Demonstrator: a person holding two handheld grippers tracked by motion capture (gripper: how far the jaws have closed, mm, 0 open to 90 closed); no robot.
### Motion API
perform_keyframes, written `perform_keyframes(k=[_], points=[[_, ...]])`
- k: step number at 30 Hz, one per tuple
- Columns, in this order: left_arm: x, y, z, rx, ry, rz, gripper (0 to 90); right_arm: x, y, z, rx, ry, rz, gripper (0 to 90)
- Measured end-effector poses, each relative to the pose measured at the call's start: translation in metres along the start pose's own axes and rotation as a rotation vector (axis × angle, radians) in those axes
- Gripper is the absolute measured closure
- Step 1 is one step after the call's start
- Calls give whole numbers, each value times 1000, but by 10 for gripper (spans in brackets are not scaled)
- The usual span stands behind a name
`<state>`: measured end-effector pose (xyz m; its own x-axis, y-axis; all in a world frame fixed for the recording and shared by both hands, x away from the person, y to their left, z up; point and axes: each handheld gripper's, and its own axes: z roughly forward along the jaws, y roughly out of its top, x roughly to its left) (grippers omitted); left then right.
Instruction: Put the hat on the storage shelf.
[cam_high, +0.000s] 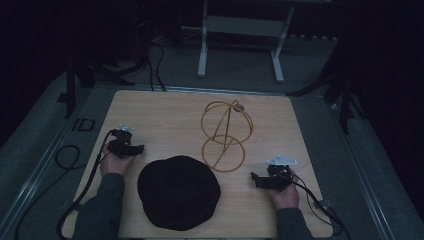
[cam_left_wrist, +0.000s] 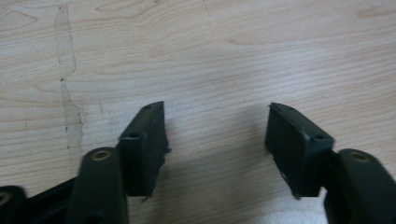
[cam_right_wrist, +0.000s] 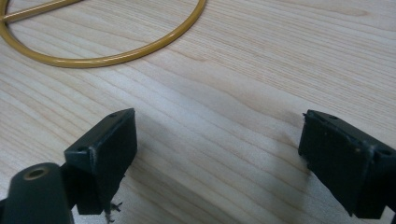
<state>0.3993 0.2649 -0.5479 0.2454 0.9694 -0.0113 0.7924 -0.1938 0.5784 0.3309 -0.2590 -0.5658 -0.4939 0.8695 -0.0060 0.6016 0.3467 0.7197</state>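
Note:
A black hat (cam_high: 178, 191) lies flat at the table's near middle. Behind it stands a gold wire hat stand (cam_high: 226, 133) with a round base ring (cam_right_wrist: 116, 46) and a domed top. My left gripper (cam_high: 131, 147) rests on the wood left of the hat, and its own view (cam_left_wrist: 217, 135) has the jaws apart over bare wood. My right gripper (cam_high: 260, 180) sits right of the hat, close to the stand's base ring. Its jaws (cam_right_wrist: 219, 154) stand wide with nothing between them.
The wooden table (cam_high: 165, 115) has bare wood at its far left and far right. Cables (cam_high: 80, 190) trail off both near corners. A white metal frame (cam_high: 240, 45) stands on the floor beyond the far edge.

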Motion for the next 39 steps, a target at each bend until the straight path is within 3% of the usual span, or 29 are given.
perform_keyframes(k=[6, 9, 18, 39], points=[[3, 2, -4, 37, 32, -8, 570, 0, 0, 0, 1, 0, 0, 115], [8, 1, -8, 47, 34, -10, 595, 0, 0, 0, 1, 0, 1, 115], [9, 2, -20, 60, 19, 36, 620, 0, 0, 0, 1, 0, 0, 115], [2, 14, -53, 78, -114, 88, 597, 0, 0, 0, 0, 0, 0, 115]])
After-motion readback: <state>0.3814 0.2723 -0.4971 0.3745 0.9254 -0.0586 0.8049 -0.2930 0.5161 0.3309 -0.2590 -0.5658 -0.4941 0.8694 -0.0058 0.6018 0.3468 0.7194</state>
